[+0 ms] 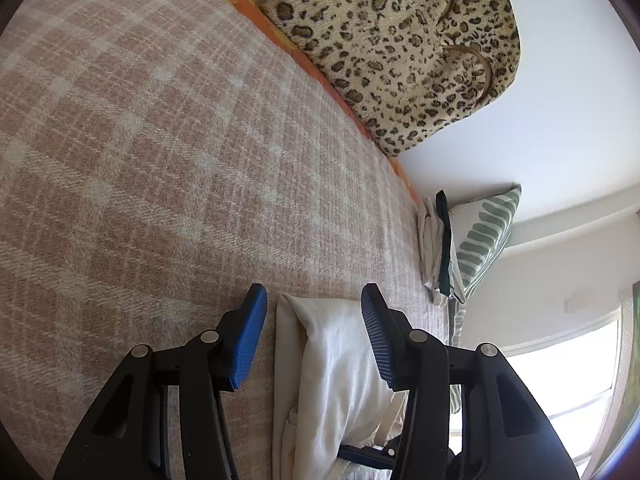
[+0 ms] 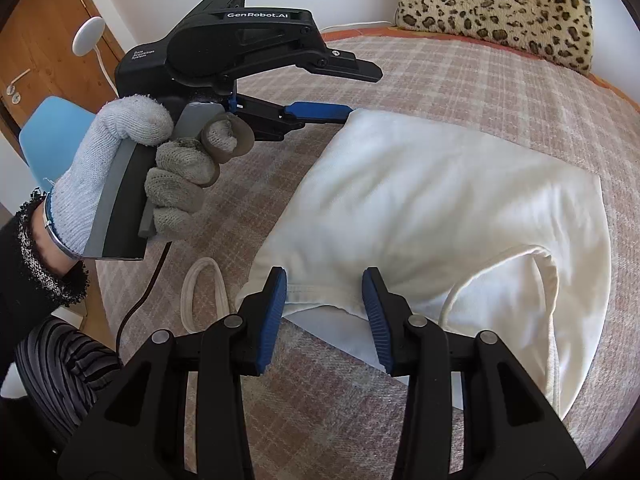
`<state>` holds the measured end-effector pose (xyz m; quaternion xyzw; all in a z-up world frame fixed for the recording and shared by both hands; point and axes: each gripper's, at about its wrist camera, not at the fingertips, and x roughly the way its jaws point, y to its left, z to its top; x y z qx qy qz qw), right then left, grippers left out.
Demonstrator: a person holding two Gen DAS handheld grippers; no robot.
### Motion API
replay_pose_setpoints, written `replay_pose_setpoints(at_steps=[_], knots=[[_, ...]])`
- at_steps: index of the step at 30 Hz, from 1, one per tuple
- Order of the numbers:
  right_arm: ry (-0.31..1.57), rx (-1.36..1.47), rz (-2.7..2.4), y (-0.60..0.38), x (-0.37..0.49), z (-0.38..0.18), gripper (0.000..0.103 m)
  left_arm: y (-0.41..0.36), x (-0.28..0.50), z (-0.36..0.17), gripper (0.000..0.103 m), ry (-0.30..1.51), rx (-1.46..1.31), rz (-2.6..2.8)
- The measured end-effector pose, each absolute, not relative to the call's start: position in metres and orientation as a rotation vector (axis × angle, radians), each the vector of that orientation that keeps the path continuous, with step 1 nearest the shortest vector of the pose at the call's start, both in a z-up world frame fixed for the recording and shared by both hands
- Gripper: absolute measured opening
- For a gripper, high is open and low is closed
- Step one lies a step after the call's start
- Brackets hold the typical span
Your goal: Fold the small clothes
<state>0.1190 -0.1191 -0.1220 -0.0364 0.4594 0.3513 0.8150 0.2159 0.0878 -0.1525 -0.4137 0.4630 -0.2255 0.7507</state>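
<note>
A plaid bed (image 2: 460, 76) is filling both views, a leopard cushion (image 2: 496, 4) leaning against the wall at upper right. Across the centre and right of the right wrist view a white garment (image 2: 440, 208) is lying, partly doubled over, probably mid-fold. The left gripper (image 2: 340, 88), held by a gloved hand (image 2: 132, 176) at upper left, is reaching in sideways, jaws spread around the garment's far corner without pinching it. The right gripper (image 2: 325, 312), at bottom centre, is likewise straddling the near hem, jaws spread and the pads apparently not pressing. A loose strap (image 2: 200, 292) is lying at lower left.
</note>
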Motion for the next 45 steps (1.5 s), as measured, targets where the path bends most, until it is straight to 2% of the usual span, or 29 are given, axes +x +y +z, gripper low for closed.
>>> replay_pose_setpoints(at_steps=[10, 18, 33, 45], knots=[[0.977, -0.074, 0.741, -0.118, 0.119, -0.122, 0.042, 0.071, 0.226, -0.165, 0.047, 1.1, -0.987, -0.64], [0.973, -0.085, 0.751, -0.118, 0.118, -0.122, 0.042, 0.073, 0.233, -0.161, 0.046, 0.999, -0.976, -0.55], [0.981, -0.111, 0.739, -0.118, 0.114, -0.119, 0.042, 0.088, 0.206, -0.126, 0.044, 0.935, -0.567, -0.321], [1.035, -0.078, 0.701, -0.138, 0.101, -0.106, 0.042, 0.069, 0.176, -0.089, 0.044, 0.847, -0.303, -0.251]])
